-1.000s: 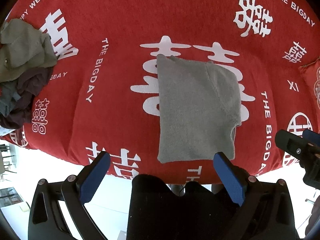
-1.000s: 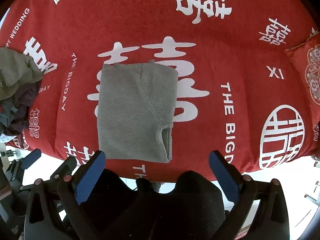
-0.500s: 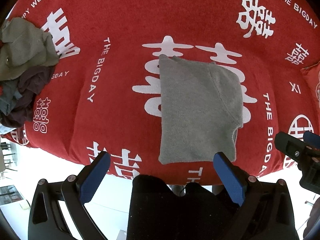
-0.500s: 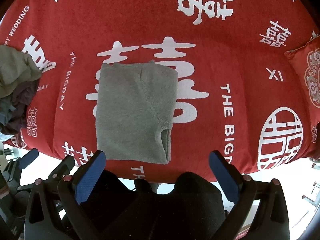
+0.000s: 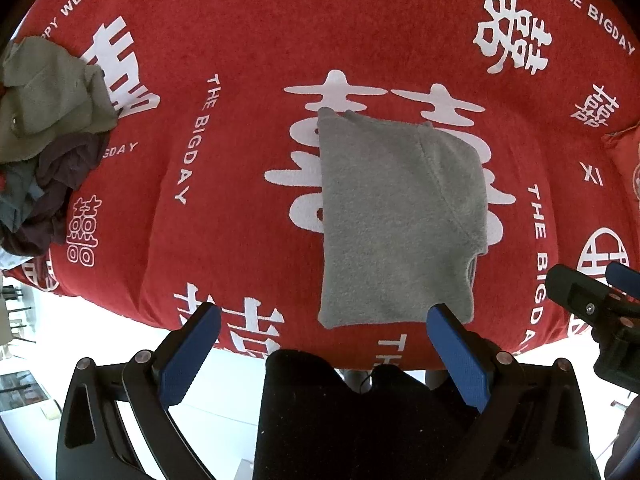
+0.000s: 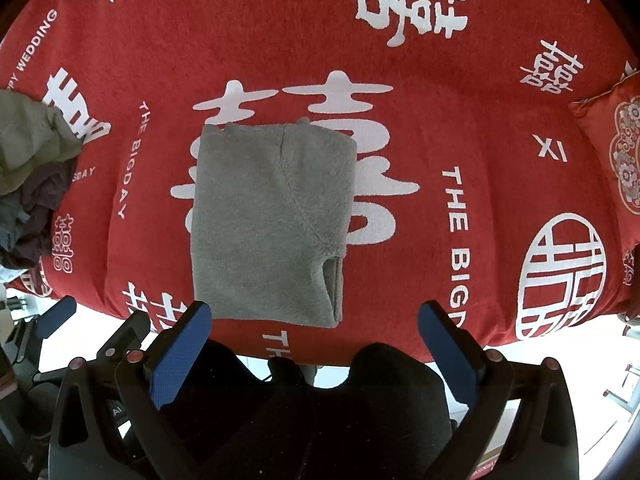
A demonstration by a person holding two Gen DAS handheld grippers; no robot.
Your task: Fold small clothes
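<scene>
Grey fleece garment lies folded into a rough rectangle, centre of the red printed cloth covering the surface, near edge of the garment close to the cloth's 6 o'clock edge. A seam curves across the top layer; a sleeve or neck opening shows at the garment's 4 o'clock corner. Looks flat, nothing gripping it.

Left claw spread wide, empty, hanging just off the surface's near edge, its right pad over the garment's 5 o'clock corner in that view but apart from it, I judge. Right claw also spread wide, empty, at 6 o'clock below the garment. Each claw shows at the edge of the other's view.

Pile of unfolded clothes, olive on top, dark pieces under, sits at 9 o'clock, well apart from the garment. Red patterned cushion at 3 o'clock.

Risks, my judgement: fold seems done or one fold short. Fleece is thick and springy, so top layer could pop open if a pad catches the 4 o'clock opening. Pinching one layer only would peel the fold apart. Dragging could bunch the cloth under it, or pull the garment over the near edge since it lies so close.
</scene>
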